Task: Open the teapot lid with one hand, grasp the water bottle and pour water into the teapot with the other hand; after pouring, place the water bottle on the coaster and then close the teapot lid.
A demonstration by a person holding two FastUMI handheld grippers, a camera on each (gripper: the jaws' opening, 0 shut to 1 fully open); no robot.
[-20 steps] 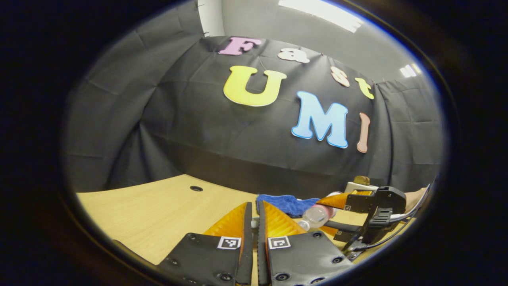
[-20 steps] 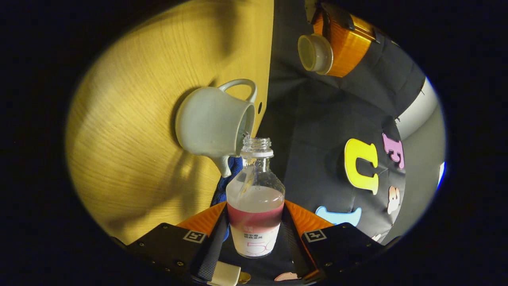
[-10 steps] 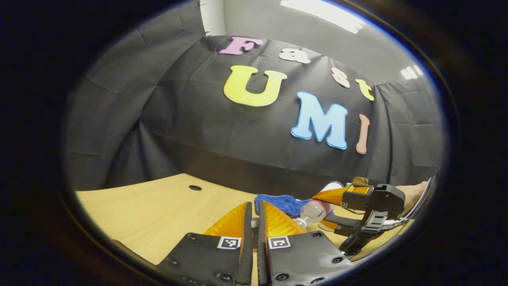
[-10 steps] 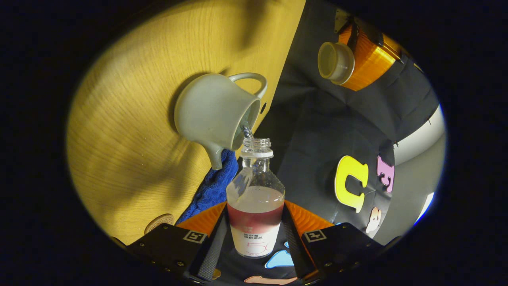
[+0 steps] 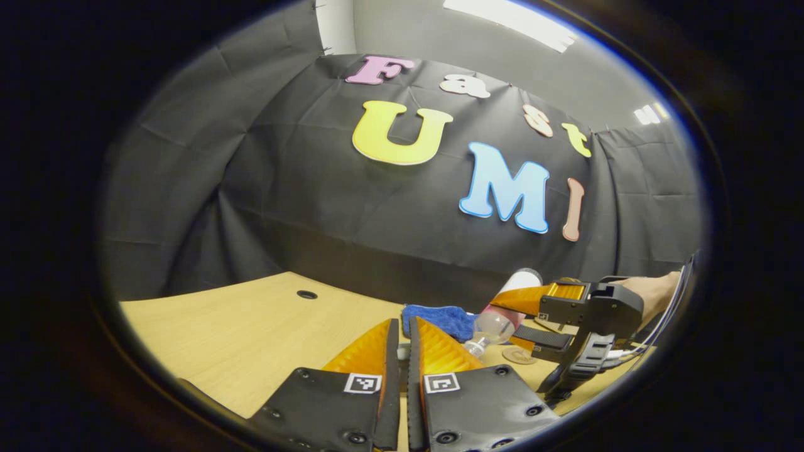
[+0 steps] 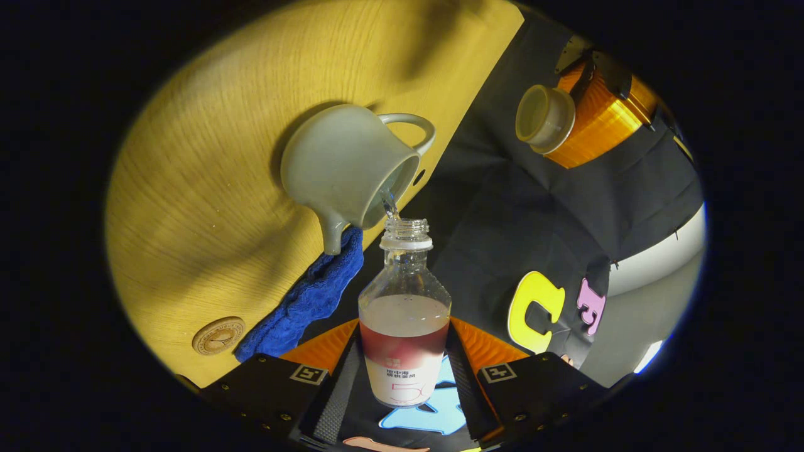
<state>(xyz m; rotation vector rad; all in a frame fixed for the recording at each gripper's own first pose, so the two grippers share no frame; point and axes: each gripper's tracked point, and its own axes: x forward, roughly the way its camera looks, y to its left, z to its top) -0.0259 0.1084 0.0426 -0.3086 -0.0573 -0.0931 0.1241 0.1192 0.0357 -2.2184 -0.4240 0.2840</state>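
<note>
The clear water bottle (image 6: pixel 404 314), uncapped and part full, is tipped toward the grey-green teapot (image 6: pixel 339 169) on the wooden table, with my right gripper (image 6: pixel 403 328) shut on its labelled body. A thin stream of water (image 6: pixel 389 204) runs from the bottle's mouth into the open pot. Up in the air beyond the pot, my left gripper (image 6: pixel 568 113) is shut on the pale teapot lid (image 6: pixel 543 119). In the left gripper view, my left gripper (image 5: pixel 402 323) has its fingers pressed together, and the right gripper (image 5: pixel 510 323) tilts the bottle (image 5: pixel 490 326) at the right.
A round wooden coaster (image 6: pixel 218 335) lies on the table beside a blue cloth (image 6: pixel 308 301) that runs under the teapot's spout. Coaster (image 5: pixel 519 356) and cloth (image 5: pixel 440 314) also lie near the right gripper. A cable hole (image 5: pixel 306 294) sits in the table (image 5: pixel 239 326).
The right gripper has tipped the bottle further and water now streams into the teapot. The coaster has come into the right gripper view. The left gripper holds the lid almost still.
</note>
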